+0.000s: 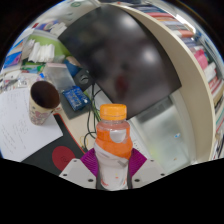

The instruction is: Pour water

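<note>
A clear bottle (112, 135) with an orange cap and an orange label stands upright between my fingers, lifted in front of the desk. My gripper (111, 170) is shut on the bottle, and the magenta pads (88, 160) press on its lower body from both sides. A brown paper cup (43, 99) with a dark inside stands on the desk, to the left of and beyond the bottle, well apart from it. Whether the bottle holds water I cannot make out.
A large dark monitor (120, 50) rises behind the bottle. White papers (20, 125) lie around the cup, a blue box (74, 97) sits right of it, and a black pad with a red disc (62, 155) lies near my left finger. Bookshelves (195, 50) stand at right.
</note>
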Demonstrator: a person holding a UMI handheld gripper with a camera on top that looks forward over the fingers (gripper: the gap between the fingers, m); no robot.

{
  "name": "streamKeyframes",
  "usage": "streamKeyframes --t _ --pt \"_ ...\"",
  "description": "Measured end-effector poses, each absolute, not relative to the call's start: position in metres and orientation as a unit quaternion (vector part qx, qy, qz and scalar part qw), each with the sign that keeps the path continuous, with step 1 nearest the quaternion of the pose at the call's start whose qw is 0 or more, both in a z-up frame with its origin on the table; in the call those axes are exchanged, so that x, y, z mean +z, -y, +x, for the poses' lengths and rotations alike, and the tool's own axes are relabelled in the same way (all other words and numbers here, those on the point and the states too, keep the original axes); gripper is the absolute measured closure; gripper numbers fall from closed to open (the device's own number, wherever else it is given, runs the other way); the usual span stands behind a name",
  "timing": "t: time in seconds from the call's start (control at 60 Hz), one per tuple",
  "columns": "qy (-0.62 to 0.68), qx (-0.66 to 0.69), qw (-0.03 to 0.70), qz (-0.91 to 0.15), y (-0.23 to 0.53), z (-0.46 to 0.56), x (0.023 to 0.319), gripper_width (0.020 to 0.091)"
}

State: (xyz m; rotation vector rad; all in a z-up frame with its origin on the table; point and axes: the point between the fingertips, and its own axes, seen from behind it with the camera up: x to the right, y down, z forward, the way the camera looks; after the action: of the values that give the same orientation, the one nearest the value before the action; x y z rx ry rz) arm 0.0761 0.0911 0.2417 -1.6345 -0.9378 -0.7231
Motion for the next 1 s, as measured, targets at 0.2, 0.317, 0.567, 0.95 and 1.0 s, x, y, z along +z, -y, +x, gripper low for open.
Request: streamKeyframes --t 0.2,0.317,0.567,0.95,1.0 --pt "0.529 -0.418 0.461 -0.578 -0.09 0.024 0.257 0.075" --pt "0.584 -0.472 0.405 -0.522 -0.092 0.009 0.256 0.0752" --pt "0.658 -0.552 0.306 -0.41 -0.103 -0.01 0.251 0.0737" --pt "0.675 -0.578 0.26 -0.379 -0.103 -0.021 0.248 0.0737" --pt "0.67 -0.569 0.272 -0.391 -0.101 -0.021 0.249 0.0737"
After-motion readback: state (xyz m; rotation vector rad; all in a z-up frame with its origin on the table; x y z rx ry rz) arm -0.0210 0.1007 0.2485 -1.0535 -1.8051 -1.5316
